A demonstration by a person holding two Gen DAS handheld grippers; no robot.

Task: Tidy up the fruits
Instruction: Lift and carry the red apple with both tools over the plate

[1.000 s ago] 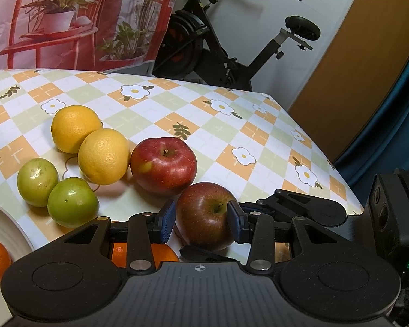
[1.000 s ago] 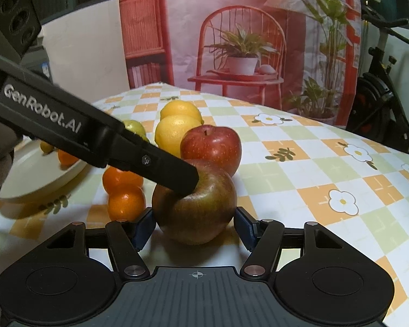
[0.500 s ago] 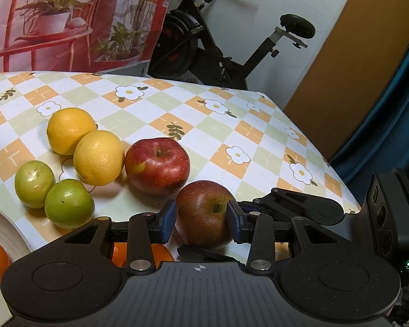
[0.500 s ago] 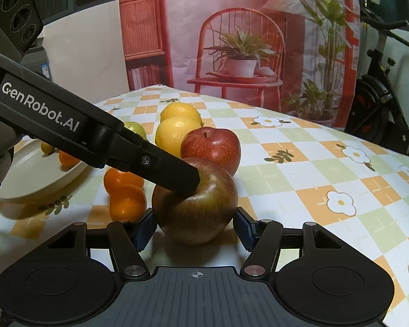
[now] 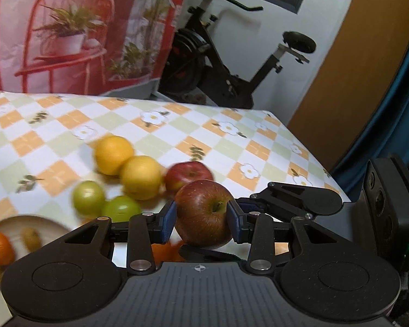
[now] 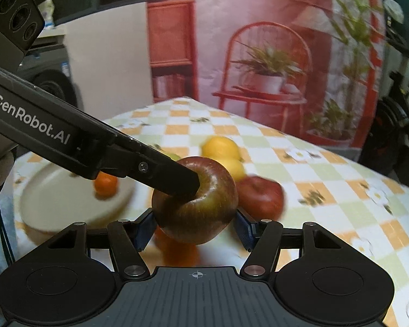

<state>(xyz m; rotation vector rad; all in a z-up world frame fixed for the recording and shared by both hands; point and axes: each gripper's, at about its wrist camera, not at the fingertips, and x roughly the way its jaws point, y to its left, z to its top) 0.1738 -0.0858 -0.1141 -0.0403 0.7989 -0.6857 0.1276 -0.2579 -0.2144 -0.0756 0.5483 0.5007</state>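
A dark red-brown apple (image 5: 204, 214) sits between the blue pads of my left gripper (image 5: 201, 218), held above the table. The same apple (image 6: 195, 200) also sits between the pads of my right gripper (image 6: 195, 226), and both grippers are shut on it. The left gripper's finger (image 6: 174, 177) presses the apple near its stem. Below lie a second red apple (image 5: 188, 173), two yellow fruits (image 5: 140, 177), two green fruits (image 5: 88, 199) and oranges (image 6: 181, 253) on the checked tablecloth (image 5: 204, 133).
A cream plate (image 6: 54, 199) with an orange (image 6: 105, 186) and small yellow fruits (image 5: 31, 237) lies at the left. The table's right edge (image 5: 308, 150) is near. An exercise bike (image 5: 220, 62) stands behind the table.
Both grippers have lifted the dark apple off the table. The fruit on the cloth has dropped lower in both views and is blurred by motion.
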